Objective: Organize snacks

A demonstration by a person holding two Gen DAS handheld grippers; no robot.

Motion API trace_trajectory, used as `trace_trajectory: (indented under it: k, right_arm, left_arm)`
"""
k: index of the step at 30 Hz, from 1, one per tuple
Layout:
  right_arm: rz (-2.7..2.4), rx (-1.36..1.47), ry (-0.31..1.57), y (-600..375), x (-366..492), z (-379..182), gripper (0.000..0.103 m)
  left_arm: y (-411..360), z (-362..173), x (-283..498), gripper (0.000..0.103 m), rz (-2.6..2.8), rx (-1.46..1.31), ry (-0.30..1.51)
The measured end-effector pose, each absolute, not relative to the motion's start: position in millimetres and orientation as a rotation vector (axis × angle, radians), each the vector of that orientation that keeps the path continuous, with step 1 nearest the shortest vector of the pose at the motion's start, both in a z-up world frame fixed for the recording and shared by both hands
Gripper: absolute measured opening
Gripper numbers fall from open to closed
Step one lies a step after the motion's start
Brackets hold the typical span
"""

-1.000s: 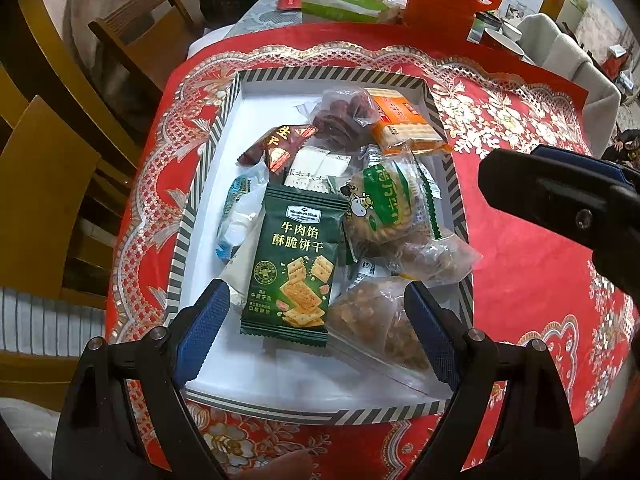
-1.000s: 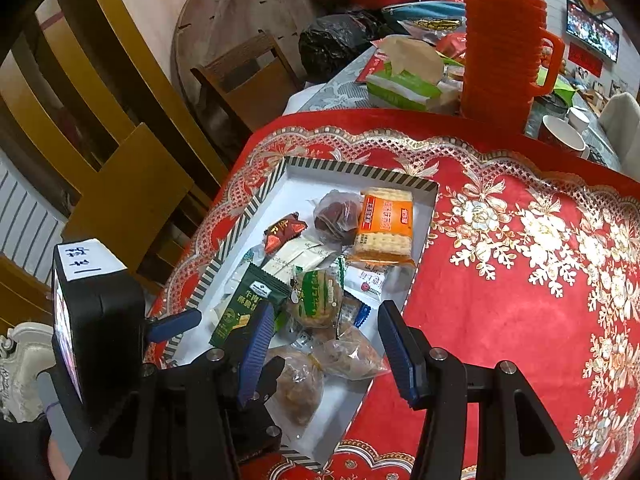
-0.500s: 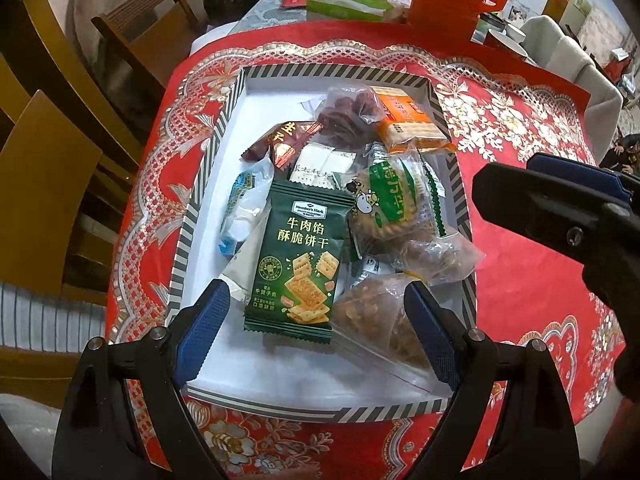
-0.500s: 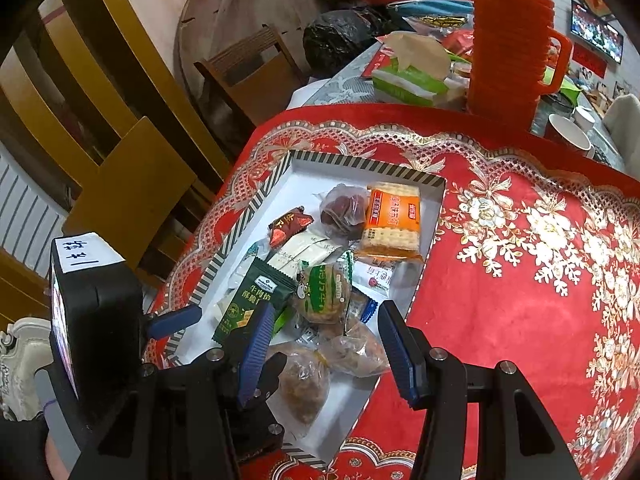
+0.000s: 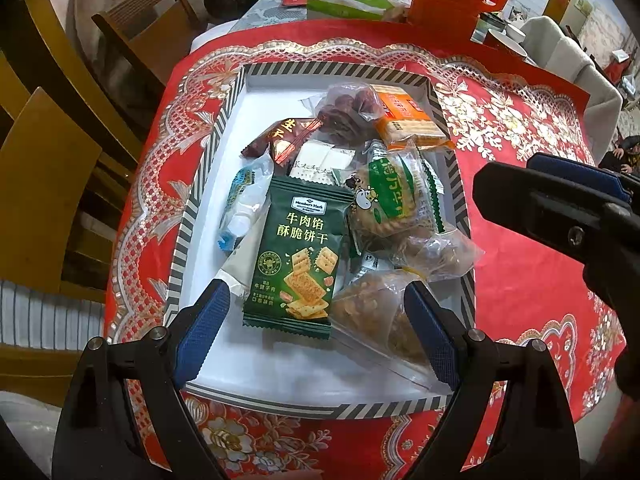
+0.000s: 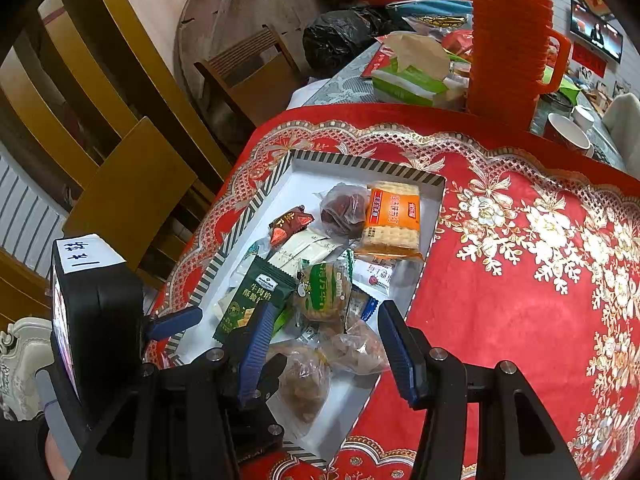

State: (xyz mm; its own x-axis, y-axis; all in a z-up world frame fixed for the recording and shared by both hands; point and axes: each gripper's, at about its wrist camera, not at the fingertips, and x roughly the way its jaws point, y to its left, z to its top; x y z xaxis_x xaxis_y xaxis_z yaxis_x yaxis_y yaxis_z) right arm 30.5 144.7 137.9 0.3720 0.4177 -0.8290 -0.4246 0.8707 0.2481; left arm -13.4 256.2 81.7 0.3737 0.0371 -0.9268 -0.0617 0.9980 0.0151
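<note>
A white tray with a striped rim sits on the red tablecloth, holding a pile of snacks. A green cracker packet lies on top at the near end. Beside it are a green-and-white biscuit pack and clear bags of brown snacks. An orange cracker pack and a bag of dark red fruit lie at the far end. My left gripper hovers open over the near end. My right gripper hangs open above the tray's right side, empty.
Beyond the tray stand an orange jug, a green tissue pack, a black bag and a red bowl. Wooden chairs line the left side. Red flowered cloth spreads right of the tray.
</note>
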Motion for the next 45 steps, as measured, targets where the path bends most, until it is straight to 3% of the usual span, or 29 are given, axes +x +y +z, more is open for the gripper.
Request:
trace_trajectory:
  k: [45]
  right_arm:
    - [0.535, -0.001, 1.06, 143.3, 29.6, 137.0, 0.052]
  left_arm:
    - [259.5, 76.4, -12.0, 0.089, 0.065, -0.039, 1.195]
